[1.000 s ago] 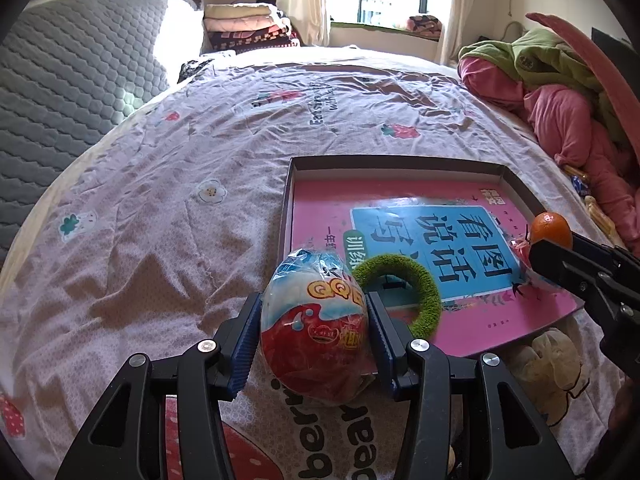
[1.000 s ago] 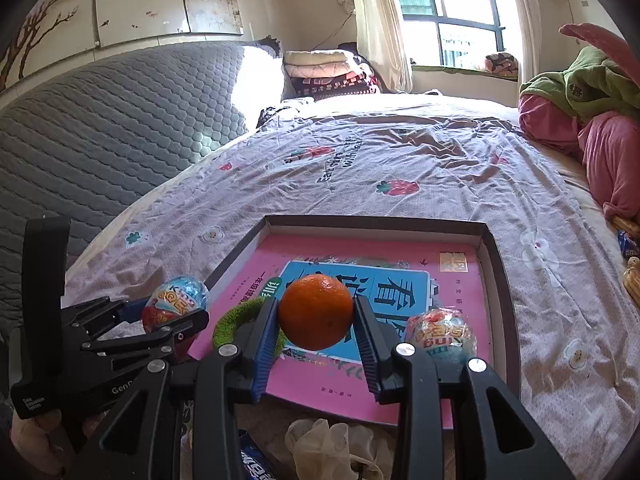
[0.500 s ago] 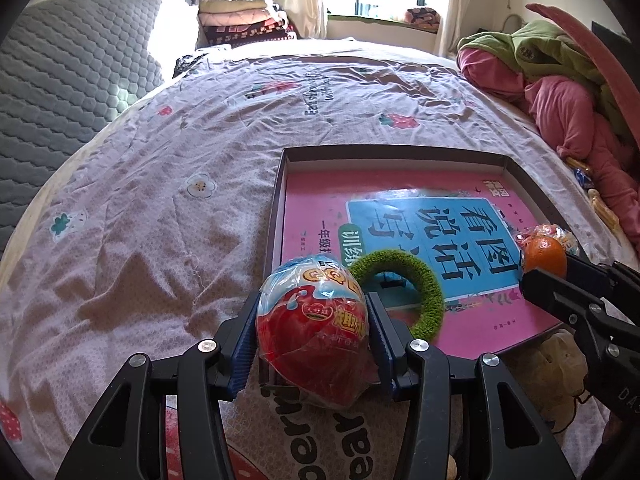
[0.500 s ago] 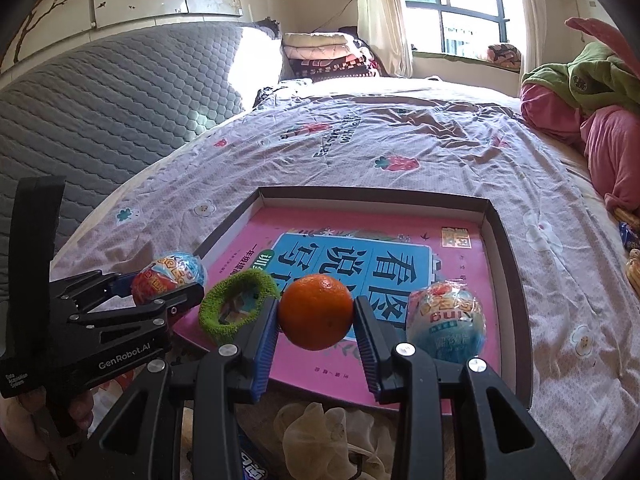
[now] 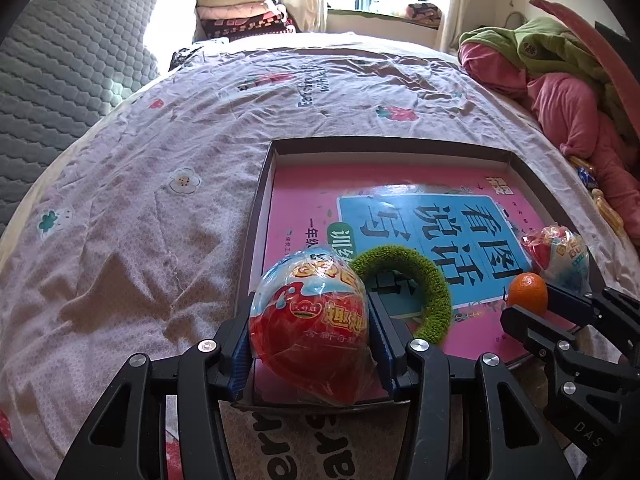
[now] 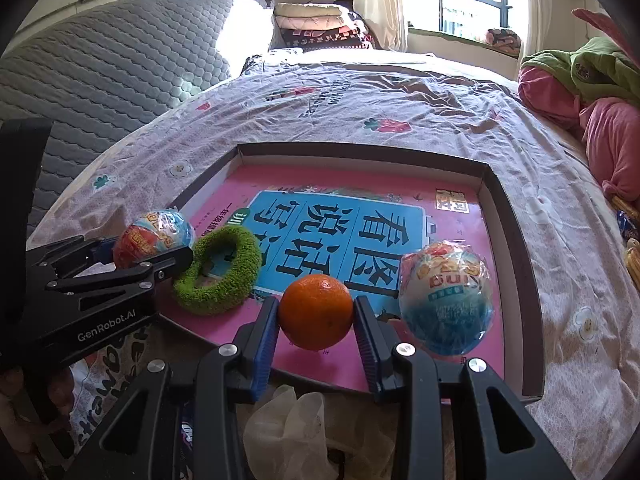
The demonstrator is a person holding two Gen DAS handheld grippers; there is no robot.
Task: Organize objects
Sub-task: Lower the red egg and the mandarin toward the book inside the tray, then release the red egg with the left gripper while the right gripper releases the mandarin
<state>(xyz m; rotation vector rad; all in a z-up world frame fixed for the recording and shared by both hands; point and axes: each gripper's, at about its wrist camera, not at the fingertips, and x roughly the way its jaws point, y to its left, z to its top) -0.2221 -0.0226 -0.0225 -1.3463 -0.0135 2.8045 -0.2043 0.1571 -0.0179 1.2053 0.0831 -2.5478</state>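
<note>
My left gripper (image 5: pixel 310 322) is shut on a red and blue wrapped toy egg (image 5: pixel 308 316), held over the near left corner of a shallow brown box (image 5: pixel 392 144); both also show in the right wrist view (image 6: pixel 150 236). My right gripper (image 6: pixel 316 316) is shut on an orange (image 6: pixel 316 310), low over the box's near edge. A pink and blue book (image 6: pixel 360 216) lines the box. On it lie a green fuzzy ring (image 6: pixel 218 270) and a second wrapped toy egg (image 6: pixel 446 302).
The box rests on a lilac flowered bedsheet (image 5: pixel 160 200). A grey quilted headboard (image 6: pixel 100 80) is on the left, folded blankets (image 6: pixel 316 24) at the far end, and pink and green clothes (image 5: pixel 560 80) on the right. A crumpled plastic bag (image 6: pixel 296 432) lies below the right gripper.
Both grippers have moved forward and down over the box's near edge, still holding the egg and the orange. The orange is now close to the book.
</note>
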